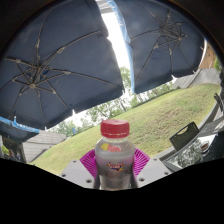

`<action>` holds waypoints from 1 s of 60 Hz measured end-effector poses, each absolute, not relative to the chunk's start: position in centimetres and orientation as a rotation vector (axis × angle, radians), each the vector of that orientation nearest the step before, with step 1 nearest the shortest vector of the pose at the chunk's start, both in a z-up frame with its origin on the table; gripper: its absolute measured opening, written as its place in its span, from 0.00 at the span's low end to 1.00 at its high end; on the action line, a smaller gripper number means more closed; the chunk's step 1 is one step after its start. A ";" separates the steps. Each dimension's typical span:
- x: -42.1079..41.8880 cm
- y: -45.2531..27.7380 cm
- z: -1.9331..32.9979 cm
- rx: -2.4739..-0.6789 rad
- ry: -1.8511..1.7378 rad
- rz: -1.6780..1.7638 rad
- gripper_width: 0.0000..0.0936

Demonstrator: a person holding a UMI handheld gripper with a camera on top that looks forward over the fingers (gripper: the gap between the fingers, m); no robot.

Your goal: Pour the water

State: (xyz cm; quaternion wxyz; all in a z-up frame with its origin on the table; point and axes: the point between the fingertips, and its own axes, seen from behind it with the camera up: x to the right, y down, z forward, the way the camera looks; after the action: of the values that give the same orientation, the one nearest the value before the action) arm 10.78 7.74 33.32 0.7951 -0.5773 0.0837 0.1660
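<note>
My gripper (116, 166) sits low in the gripper view, aimed upward and outward. Its two fingers carry magenta pads (89, 163), one showing at each side of a bottle (115, 155). Both pads lie against the bottle's sides with no gap visible, so the fingers are pinching the bottle between them.

The bottle stands upright in the grip. It has a red screw cap (115, 129) at the top. Below the cap, the body is clear plastic with a pale, greyish look, and a label with reddish print wraps the lower part. I cannot tell the liquid level inside.

Beyond the bottle, a mown lawn (160, 120) slopes away, green and sunlit. Dark metal garden furniture (200, 130) stands beside the lawn, to the right of the bottle. Trees (85, 118) line the far side of the grass. Overhead, two dark blue parasols (55, 65) span the scene, their ribs visible from below, with a strip of bright sky (118, 40) between them.
</note>
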 end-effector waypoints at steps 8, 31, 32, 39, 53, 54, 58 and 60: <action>16.8 10.0 25.8 -1.355 0.041 -0.003 0.44; 24.2 12.8 10.4 -1.649 0.036 -0.050 0.46; 24.2 12.8 10.4 -1.652 0.034 -0.051 0.46; 23.9 13.0 9.9 -1.687 0.033 -0.072 0.58; 23.7 8.2 10.3 -1.811 0.061 -0.108 0.89; 23.5 7.4 10.6 -1.809 0.057 -0.113 0.89; 21.1 4.5 11.7 -1.801 0.013 -0.122 0.89; 19.9 2.8 12.3 -1.796 -0.009 -0.122 0.89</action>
State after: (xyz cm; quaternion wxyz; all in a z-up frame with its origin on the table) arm 19.89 2.83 12.34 0.6215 -0.7816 -0.0038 -0.0531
